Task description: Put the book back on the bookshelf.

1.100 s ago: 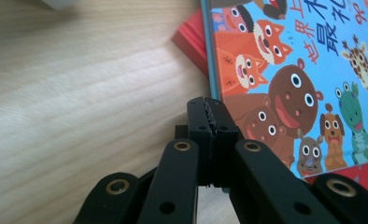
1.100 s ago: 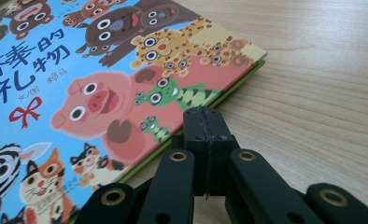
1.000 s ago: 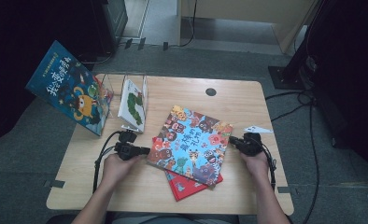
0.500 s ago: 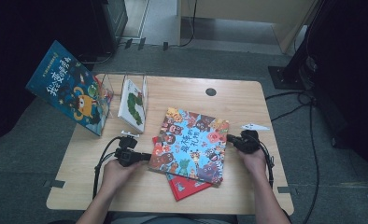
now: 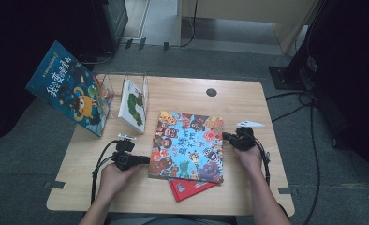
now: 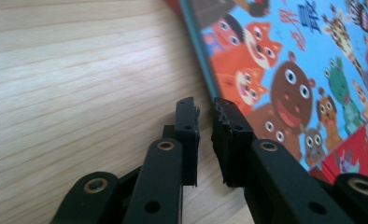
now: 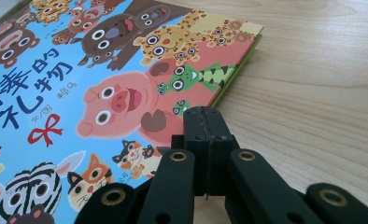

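Glossy paper animal book (image 5: 188,146); matt pale wood table (image 5: 248,101).

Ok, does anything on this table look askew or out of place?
Slightly. The animal-cover book lies flat but skewed on a red book, whose corner pokes out underneath, so the stack isn't squared. At the table's far left, the blue book leans tilted, overhanging the edge. Nothing looks damaged or spilled.

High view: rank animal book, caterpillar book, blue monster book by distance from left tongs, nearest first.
From the left tongs:
1. Animal book, flat, just right of the tips.
2. Caterpillar book, upright in the clear rack behind.
3. Blue monster book, leaning at the table's far-left corner.
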A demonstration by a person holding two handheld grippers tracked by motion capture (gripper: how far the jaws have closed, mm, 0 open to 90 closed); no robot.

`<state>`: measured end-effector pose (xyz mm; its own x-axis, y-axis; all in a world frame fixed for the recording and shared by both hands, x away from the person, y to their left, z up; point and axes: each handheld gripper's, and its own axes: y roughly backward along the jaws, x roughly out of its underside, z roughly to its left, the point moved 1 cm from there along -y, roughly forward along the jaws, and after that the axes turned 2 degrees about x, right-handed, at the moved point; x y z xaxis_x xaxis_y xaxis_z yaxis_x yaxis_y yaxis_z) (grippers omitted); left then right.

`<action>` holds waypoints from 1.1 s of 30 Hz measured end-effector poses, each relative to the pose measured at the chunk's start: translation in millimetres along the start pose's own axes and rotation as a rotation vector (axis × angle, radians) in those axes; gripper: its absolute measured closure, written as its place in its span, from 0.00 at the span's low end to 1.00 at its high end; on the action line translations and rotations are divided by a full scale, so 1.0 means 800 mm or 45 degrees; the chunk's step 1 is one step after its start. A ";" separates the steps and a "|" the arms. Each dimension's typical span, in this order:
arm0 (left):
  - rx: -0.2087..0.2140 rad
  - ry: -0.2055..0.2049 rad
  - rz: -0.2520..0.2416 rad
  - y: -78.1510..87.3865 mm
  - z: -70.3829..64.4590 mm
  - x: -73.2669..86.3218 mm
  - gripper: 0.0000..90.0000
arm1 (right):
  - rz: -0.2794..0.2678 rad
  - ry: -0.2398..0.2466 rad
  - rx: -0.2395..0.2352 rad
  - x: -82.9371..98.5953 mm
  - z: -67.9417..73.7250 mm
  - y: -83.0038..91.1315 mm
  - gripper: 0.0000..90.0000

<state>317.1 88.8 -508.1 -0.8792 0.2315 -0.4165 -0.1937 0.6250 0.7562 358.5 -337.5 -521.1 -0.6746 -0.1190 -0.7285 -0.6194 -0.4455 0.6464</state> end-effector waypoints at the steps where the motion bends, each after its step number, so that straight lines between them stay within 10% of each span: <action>1: 0.002 0.012 -0.006 0.001 0.002 -0.001 0.89 | -0.001 0.002 -0.003 -0.001 0.000 -0.001 1.00; 33: 0.032 -0.030 -0.052 -0.015 0.012 -0.046 0.45 | 0.059 0.048 -0.027 0.021 0.016 0.016 1.00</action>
<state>356.4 80.2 -506.5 -0.8603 0.2223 -0.4587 -0.2181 0.6527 0.7255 334.3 -333.5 -522.2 -0.6866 -0.1735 -0.7061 -0.5788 -0.4573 0.6752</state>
